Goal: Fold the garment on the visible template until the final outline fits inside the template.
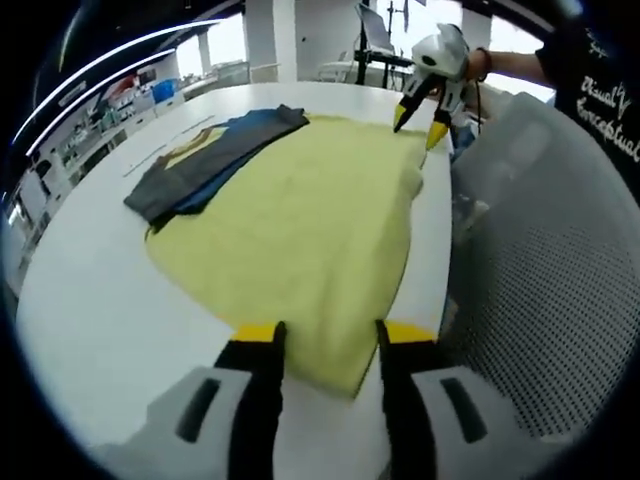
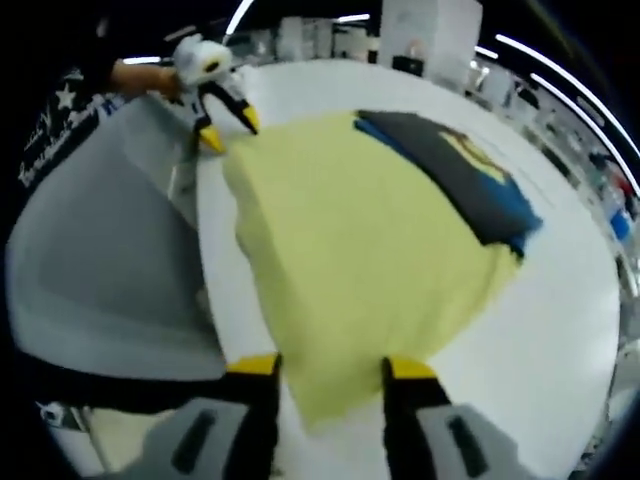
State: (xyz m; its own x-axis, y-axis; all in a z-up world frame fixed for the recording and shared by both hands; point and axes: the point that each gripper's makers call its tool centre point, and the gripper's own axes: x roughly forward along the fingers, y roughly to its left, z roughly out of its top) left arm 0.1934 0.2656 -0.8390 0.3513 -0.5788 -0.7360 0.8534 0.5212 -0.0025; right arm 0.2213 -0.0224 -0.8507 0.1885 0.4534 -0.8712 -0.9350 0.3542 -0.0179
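Note:
A pale yellow garment [image 1: 300,230] lies spread flat on the white table [image 1: 100,320]. My left gripper [image 1: 330,345] is open, and the garment's near edge lies between its yellow-tipped jaws. At the opposite corner my right gripper [image 1: 418,125] hovers open, held by a person's hand. In the right gripper view, the yellow garment [image 2: 360,240] runs away from my right gripper [image 2: 332,370], whose jaws straddle its near corner. The left gripper [image 2: 230,130] is at the far corner there, jaws apart.
A folded dark grey and blue garment [image 1: 215,160] [image 2: 460,165] lies on the yellow garment's far side edge. A grey mesh chair back [image 1: 540,270] [image 2: 100,260] stands close against the table edge. Shelves and desks fill the background.

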